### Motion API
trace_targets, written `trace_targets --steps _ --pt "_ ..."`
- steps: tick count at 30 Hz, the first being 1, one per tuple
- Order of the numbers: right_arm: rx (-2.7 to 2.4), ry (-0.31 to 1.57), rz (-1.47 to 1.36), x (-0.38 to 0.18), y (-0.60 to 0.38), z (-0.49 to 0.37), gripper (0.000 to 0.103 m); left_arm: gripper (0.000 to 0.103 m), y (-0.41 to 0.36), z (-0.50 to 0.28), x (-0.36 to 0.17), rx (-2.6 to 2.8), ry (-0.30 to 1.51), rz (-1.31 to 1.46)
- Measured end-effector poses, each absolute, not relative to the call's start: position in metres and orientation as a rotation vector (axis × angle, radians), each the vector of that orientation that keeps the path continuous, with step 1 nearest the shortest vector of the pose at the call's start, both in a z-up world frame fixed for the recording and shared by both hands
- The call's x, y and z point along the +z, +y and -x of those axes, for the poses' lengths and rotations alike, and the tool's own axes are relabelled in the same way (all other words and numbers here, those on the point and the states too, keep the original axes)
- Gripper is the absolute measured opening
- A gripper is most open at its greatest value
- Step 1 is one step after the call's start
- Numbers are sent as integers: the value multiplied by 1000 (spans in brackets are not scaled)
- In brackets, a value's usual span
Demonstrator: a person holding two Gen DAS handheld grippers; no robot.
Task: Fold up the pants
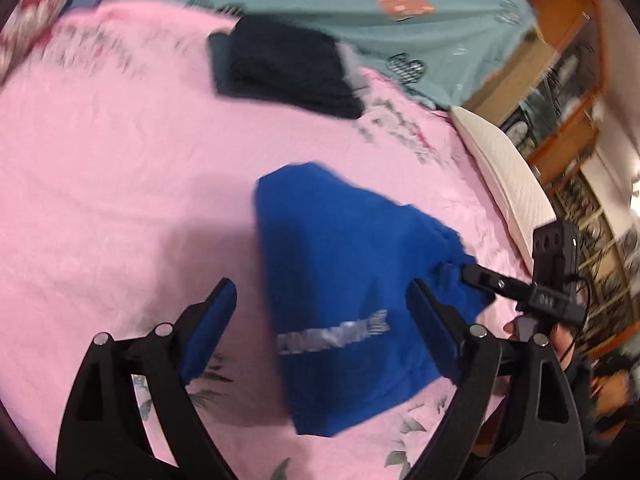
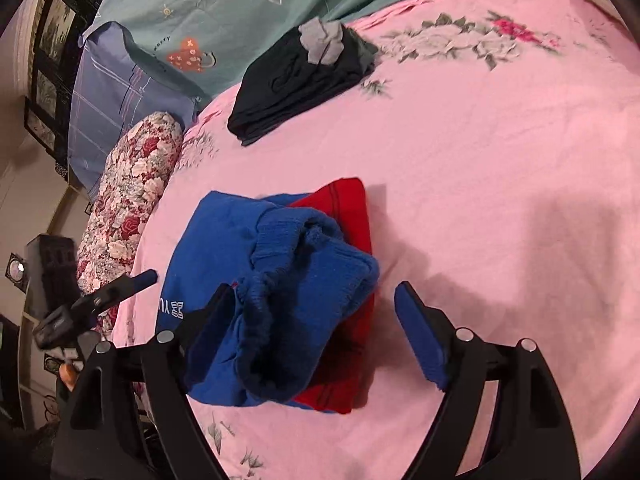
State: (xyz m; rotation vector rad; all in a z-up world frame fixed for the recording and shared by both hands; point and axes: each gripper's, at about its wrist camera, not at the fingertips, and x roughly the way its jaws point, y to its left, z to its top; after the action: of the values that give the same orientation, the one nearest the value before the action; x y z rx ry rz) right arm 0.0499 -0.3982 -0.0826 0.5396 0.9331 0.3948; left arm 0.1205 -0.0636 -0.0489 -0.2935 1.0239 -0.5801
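Blue pants point(image 2: 256, 292) between open right gripper point(image 2: 316, 320)

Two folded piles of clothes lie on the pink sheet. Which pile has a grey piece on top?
The dark navy folded pile near the teal blanket; a crumpled grey piece sits on it. The blue-and-red pile by the grippers has none.

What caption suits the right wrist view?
Open right gripper over folded blue pants atop a red garment on a pink bed.
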Motion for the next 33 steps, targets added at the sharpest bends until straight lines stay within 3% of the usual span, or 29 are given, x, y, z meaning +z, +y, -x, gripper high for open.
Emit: trace_targets --steps 5,9,11,12,13,14,17,25,33 --pt "493 989 -560 -101 -389 -62 86 88 -76 -136 -88 -659 1155 393" --pt "538 987 -587 -102 -385 -71 89 90 -94 -138 -91 -683 1147 382" --pt "557 989 -598 -103 -383 -73 70 86 -98 -140 -92 -698 1160 408" --pt "573 992 -618 -104 -384 -73 55 77 -100 -139 -92 -703 1164 412" --pt "589 988 -638 -103 -385 -73 48 70 -100 -139 -90 -699 1160 410" --pt "590 979 -642 -101 -386 -71 46 59 -98 -139 -88 -704 1158 412" --pt "590 938 -634 -86 -384 -62 43 52 -91 -139 -79 -711 1148 459" --pt "645 770 -569 2 -372 -54 43 50 -87 -131 11 -736 950 398" --pt "595 536 -433 115 -360 -112 43 52 -96 -189 121 -656 679 294"
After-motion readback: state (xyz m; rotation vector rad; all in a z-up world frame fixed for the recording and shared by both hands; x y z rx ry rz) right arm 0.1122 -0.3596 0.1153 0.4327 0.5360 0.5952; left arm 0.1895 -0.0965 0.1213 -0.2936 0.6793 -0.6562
